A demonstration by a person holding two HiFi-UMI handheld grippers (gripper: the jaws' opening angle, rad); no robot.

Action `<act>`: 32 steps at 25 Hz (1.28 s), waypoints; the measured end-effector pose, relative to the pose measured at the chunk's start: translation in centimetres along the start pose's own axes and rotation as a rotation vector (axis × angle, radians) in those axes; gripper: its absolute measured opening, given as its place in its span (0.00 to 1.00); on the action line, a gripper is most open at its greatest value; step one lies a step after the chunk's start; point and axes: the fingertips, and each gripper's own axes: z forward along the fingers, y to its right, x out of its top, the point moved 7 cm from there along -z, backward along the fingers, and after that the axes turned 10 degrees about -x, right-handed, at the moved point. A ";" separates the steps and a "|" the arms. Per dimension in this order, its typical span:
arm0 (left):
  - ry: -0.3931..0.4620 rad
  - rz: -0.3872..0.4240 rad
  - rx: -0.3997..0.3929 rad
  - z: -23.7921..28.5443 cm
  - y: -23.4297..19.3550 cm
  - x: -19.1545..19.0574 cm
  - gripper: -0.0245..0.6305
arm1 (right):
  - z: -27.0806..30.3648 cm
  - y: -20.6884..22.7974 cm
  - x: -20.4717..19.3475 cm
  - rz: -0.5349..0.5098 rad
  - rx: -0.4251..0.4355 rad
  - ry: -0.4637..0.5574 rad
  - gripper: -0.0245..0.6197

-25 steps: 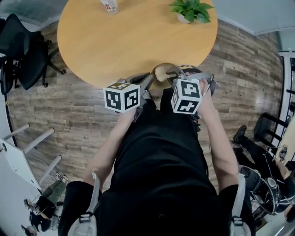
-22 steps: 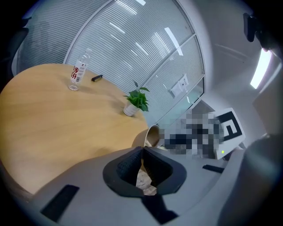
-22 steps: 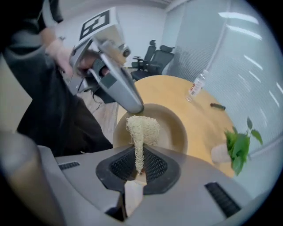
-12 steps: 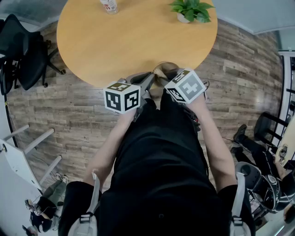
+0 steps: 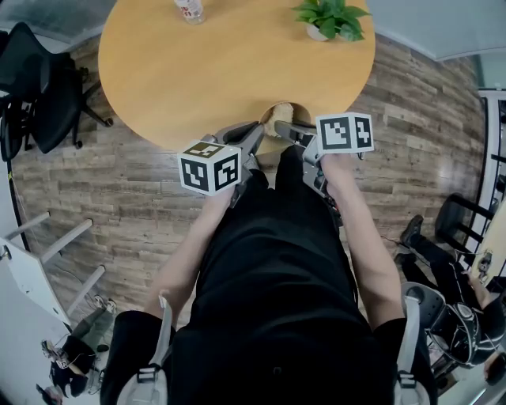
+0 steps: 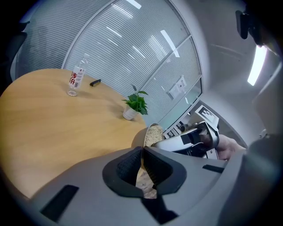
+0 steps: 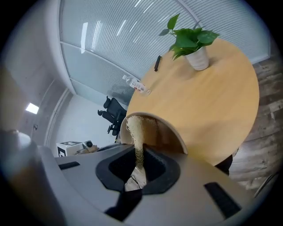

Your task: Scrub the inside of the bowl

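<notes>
A light wooden bowl stands at the near edge of the round table, tipped up on its side. My left gripper is shut on the bowl's rim, which runs up between its jaws. My right gripper is shut on a beige scrubbing pad. The pad lies against the bowl's inner wall. In the left gripper view the right gripper reaches in beside the pad.
A potted plant and a plastic bottle stand at the table's far side, with a dark pen near the bottle. Black office chairs stand to the left on the wooden floor.
The right gripper's marker cube has swung up and to the right while the pad stays in the bowl. The left gripper and the bowl have stayed put.
</notes>
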 end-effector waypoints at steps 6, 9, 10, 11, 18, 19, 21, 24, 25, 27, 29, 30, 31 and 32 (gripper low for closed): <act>0.046 -0.010 0.068 -1.0 -1.0 0.4 0.07 | -0.3 0.8 0.1 0.050 -0.018 -0.008 0.09; 0.063 -0.007 0.078 -1.3 -1.2 0.6 0.07 | -0.4 1.3 -0.1 0.089 -0.011 -0.016 0.10; 0.061 -0.003 0.073 -1.2 -1.1 0.6 0.07 | -0.4 1.5 0.0 0.096 -0.010 -0.014 0.10; 0.056 0.002 0.066 -1.1 -0.9 0.6 0.07 | -0.5 1.6 0.0 0.099 -0.008 -0.011 0.10; 0.002 0.054 0.007 -0.1 0.6 0.4 0.07 | -0.7 0.6 0.7 0.017 0.019 0.004 0.10; -0.005 0.056 0.000 0.0 0.7 0.3 0.07 | -0.6 0.4 0.7 -0.029 0.015 0.002 0.10; -0.016 0.055 -0.012 0.2 0.8 0.2 0.07 | -0.5 0.0 0.6 -0.161 -0.006 -0.011 0.10; -0.032 0.047 -0.021 0.4 0.8 -0.1 0.07 | -0.1 -0.4 0.1 -0.419 -0.062 -0.052 0.10; -0.035 0.046 -0.020 0.4 0.8 -0.2 0.07 | 0.1 -0.5 -0.2 -0.502 -0.078 -0.069 0.10; -0.037 0.043 -0.015 0.5 0.7 -0.2 0.07 | 0.3 -0.9 -0.5 -0.650 -0.090 -0.093 0.10; -0.038 0.040 -0.008 0.4 0.5 -0.2 0.07 | 0.5 -1.2 -0.9 -0.779 -0.085 -0.110 0.10; -0.040 0.040 -0.004 0.3 0.5 -0.2 0.07 | 0.6 -1.4 -1.2 -0.830 -0.081 -0.120 0.10; -0.042 0.041 0.000 0.2 0.4 -0.2 0.07 | 0.7 -1.5 -1.4 -0.869 -0.076 -0.133 0.10; -0.043 0.044 0.004 0.2 0.4 -0.3 0.07 | 0.8 -1.6 -1.6 -0.893 -0.071 -0.147 0.10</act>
